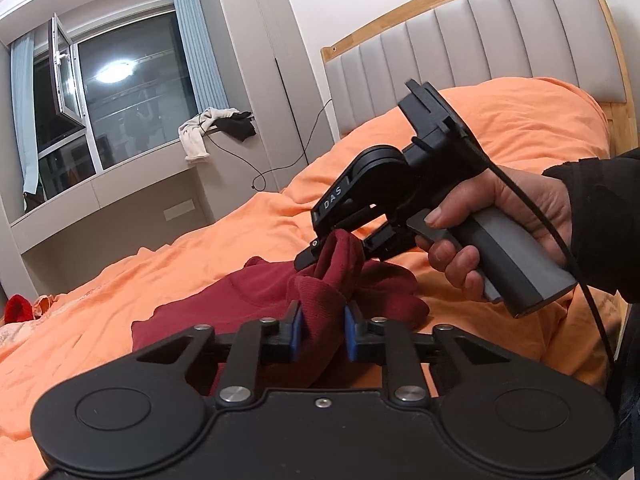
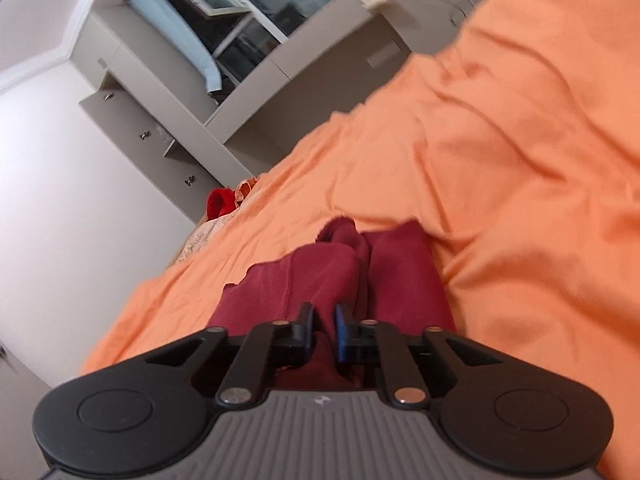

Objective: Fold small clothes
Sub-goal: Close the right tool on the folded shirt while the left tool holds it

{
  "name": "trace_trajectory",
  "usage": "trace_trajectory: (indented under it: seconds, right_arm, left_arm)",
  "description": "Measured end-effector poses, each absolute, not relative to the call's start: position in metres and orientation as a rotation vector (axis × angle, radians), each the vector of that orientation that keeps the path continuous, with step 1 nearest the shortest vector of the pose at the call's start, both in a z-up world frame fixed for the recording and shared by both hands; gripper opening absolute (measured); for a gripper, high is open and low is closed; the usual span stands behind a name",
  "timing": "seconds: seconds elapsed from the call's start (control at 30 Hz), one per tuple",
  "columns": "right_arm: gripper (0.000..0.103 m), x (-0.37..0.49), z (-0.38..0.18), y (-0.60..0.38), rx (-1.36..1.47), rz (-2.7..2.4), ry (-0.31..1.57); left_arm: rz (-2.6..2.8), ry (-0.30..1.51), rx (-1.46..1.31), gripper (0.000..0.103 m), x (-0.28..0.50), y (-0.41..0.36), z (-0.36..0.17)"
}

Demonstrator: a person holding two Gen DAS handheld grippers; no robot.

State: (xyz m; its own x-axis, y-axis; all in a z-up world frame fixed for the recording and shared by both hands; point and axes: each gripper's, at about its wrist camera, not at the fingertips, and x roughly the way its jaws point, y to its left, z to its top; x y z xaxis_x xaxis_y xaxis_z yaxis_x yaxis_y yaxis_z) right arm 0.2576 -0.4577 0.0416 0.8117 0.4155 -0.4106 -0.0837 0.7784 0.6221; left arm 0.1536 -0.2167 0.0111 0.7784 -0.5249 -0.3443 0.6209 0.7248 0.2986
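Note:
A dark red garment (image 1: pixel 248 300) lies on the orange bed cover (image 1: pixel 520 128). My left gripper (image 1: pixel 323 328) is shut on a bunched fold of it, held between the blue pads (image 1: pixel 297 328). My right gripper (image 1: pixel 340 254), held in a hand, pinches another raised part of the same garment just beyond the left one. In the right wrist view the right gripper (image 2: pixel 324 330) is shut on the dark red garment (image 2: pixel 396 268), which hangs in two folds over the orange cover (image 2: pixel 500 160).
A padded grey headboard (image 1: pixel 480 32) with a wooden frame stands at the back right. A bright red item (image 1: pixel 16 308) lies at the far bed edge, also in the right wrist view (image 2: pixel 219 202). Clothes (image 1: pixel 200 132) hang off the window ledge.

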Motion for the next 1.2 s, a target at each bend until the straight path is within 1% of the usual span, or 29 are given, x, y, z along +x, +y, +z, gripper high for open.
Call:
trace_trajectory:
  seconds: [0.07, 0.23, 0.33, 0.53, 0.63, 0.67, 0.7, 0.77, 0.9, 0.97, 1.0, 1.07, 1.13, 1.2]
  right_arm:
    - [0.009, 0.25, 0.05, -0.458, 0.58, 0.283, 0.51]
    - [0.008, 0.232, 0.069, -0.474, 0.55, 0.239, 0.399]
    - [0.008, 0.231, 0.066, -0.483, 0.537, 0.197, 0.413]
    - [0.01, 0.234, 0.05, -0.485, 0.513, 0.143, 0.498]
    - [0.019, 0.232, 0.049, -0.485, 0.511, 0.131, 0.514]
    - [0.02, 0.231, 0.049, -0.484, 0.509, 0.124, 0.514]
    - [0.025, 0.232, 0.049, -0.484, 0.505, 0.119, 0.515]
    - [0.041, 0.231, 0.049, -0.484, 0.493, 0.105, 0.522]
    - [0.053, 0.233, 0.046, -0.483, 0.478, 0.099, 0.56]
    - [0.062, 0.234, 0.045, -0.483, 0.471, 0.095, 0.575]
    - [0.065, 0.233, 0.045, -0.482, 0.462, 0.089, 0.582]
    - [0.078, 0.234, 0.044, -0.482, 0.434, 0.077, 0.605]
    - [0.085, 0.235, 0.043, -0.48, 0.392, 0.064, 0.641]
    - [0.088, 0.235, 0.042, -0.48, 0.364, 0.066, 0.654]
  left_arm:
    - [-0.638, 0.239, 0.409, 0.019, 0.154, -0.216, 0.011]
    - [-0.656, 0.213, 0.385, 0.018, 0.154, -0.226, 0.016]
    - [-0.679, 0.208, 0.379, 0.018, 0.156, -0.237, 0.016]
    - [-0.699, 0.283, 0.382, 0.018, 0.166, -0.256, -0.003]
    - [-0.7, 0.299, 0.382, 0.019, 0.168, -0.259, -0.009]
    - [-0.7, 0.303, 0.381, 0.02, 0.17, -0.259, -0.01]
    - [-0.701, 0.307, 0.38, 0.021, 0.171, -0.259, -0.011]
    - [-0.704, 0.316, 0.37, 0.023, 0.173, -0.258, -0.011]
    - [-0.725, 0.331, 0.341, 0.03, 0.177, -0.255, -0.009]
    - [-0.73, 0.338, 0.329, 0.03, 0.179, -0.253, -0.009]
    - [-0.733, 0.342, 0.325, 0.03, 0.179, -0.252, -0.01]
    - [-0.736, 0.346, 0.321, 0.03, 0.181, -0.251, -0.011]
    - [-0.736, 0.346, 0.323, 0.031, 0.182, -0.252, -0.011]
    - [-0.736, 0.345, 0.329, 0.033, 0.182, -0.253, -0.012]
